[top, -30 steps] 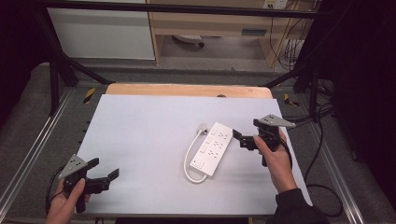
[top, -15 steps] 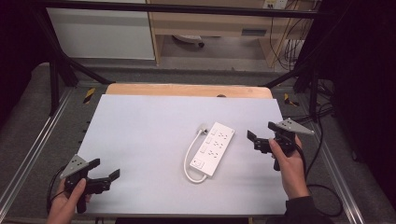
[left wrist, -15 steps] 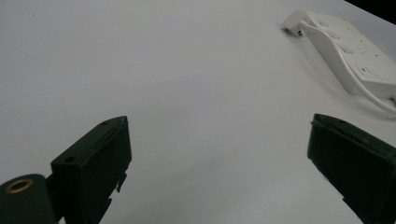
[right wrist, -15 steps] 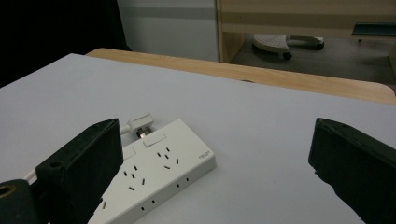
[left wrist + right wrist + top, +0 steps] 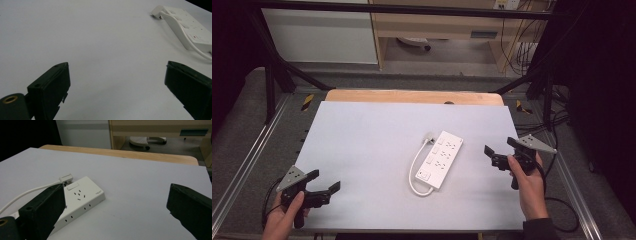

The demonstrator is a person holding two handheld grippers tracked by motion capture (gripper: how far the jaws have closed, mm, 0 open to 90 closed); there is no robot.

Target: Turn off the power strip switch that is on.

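A white power strip (image 5: pixel 442 159) lies slantwise on the pale grey table top (image 5: pixel 362 135), right of centre. Its white cable (image 5: pixel 413 175) loops along its left side back to the plug (image 5: pixel 429 137) at its far end. My right gripper (image 5: pixel 501 148) hovers open near the table's right edge, a short way right of the strip and not touching it. In the right gripper view the strip (image 5: pixel 82 197) and plug (image 5: pixel 66 178) sit behind the left jaw of that gripper (image 5: pixel 117 187). My left gripper (image 5: pixel 326 180) is open at the front left corner, holding nothing; the strip (image 5: pixel 190 27) lies far off beyond that gripper (image 5: pixel 117 65).
A wooden board edge (image 5: pixel 412 96) runs along the back of the table. Metal frame rails (image 5: pixel 242 165) flank both sides. Behind stand a white cabinet (image 5: pixel 319 30) and a wooden shelf unit (image 5: pixel 447 25). Loose cables (image 5: pixel 557 125) hang at the right.
My right gripper has drawn back from the power strip's right side toward the table's right edge, staying open. The left gripper and the strip have kept their places.
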